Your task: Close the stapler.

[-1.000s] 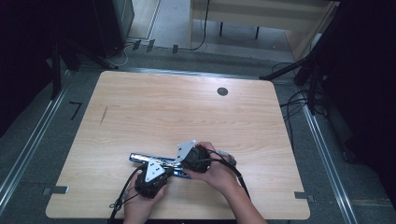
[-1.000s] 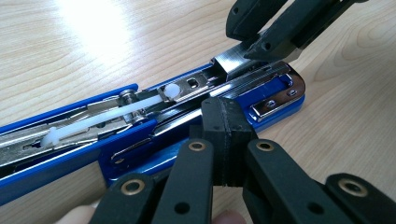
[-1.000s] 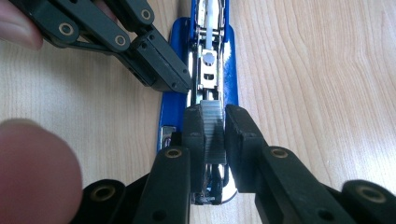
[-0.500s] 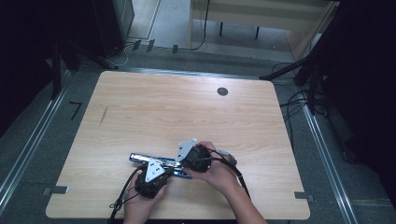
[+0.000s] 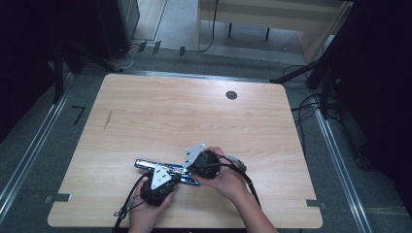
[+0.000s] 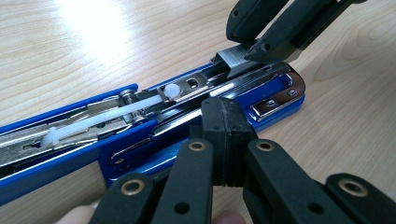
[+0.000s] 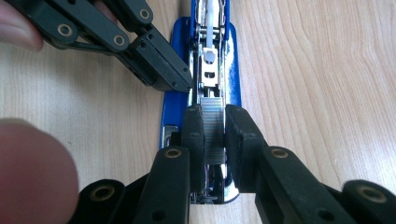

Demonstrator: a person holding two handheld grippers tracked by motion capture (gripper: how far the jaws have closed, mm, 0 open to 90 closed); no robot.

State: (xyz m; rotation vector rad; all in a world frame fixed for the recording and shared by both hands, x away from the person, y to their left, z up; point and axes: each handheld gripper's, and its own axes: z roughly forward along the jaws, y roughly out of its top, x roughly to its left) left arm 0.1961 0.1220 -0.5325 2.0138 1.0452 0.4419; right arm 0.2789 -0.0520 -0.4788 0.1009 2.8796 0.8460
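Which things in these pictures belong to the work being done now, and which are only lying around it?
Part of the work:
- blue stapler, opened flat on the table
- strip of staples, held by the right tool over the stapler's channel
- left tool, shut and pressing against the stapler's side

Lying about:
- wooden table
- round black cap in the tabletop
- cables on the floor

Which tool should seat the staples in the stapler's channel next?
Right. The right tool already grips the staples over the open stapler. The left tool, shut, just presses on its edge.
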